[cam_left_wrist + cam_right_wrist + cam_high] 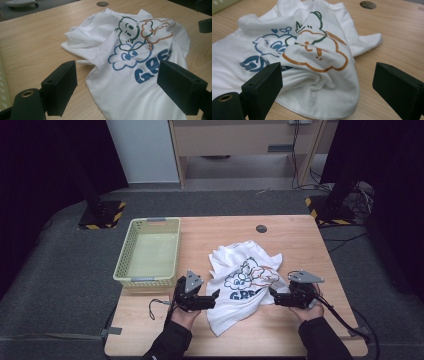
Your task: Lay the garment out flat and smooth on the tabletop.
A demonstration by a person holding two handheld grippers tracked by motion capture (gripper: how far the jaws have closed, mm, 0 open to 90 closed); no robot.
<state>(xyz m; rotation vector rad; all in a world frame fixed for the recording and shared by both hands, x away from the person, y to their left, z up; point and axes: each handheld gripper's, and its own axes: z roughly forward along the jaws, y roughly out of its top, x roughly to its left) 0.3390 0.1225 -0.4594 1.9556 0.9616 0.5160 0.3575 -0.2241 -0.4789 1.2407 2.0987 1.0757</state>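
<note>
A crumpled white T-shirt (235, 265) with blue, green and orange cartoon print lies on the wooden table (295, 240), right of centre. My left gripper (216, 295) sits at the shirt's lower left edge, pointing right, with its jaws open. In the left gripper view the T-shirt (100, 37) spreads ahead of the left gripper (117, 71), and its hem lies low between the wide jaws without touching the pads. My right gripper (272, 293) faces the shirt's right side, open. In the right gripper view the folded T-shirt (317, 82) bulges just in front of the right gripper (328, 71).
A pale yellow plastic basket (150, 221) stands at the table's left side, nothing inside it. A round cable hole (261, 228) sits near the far edge. Bare wood lies in front of and right of the shirt. Black stands and cables are on the floor behind.
</note>
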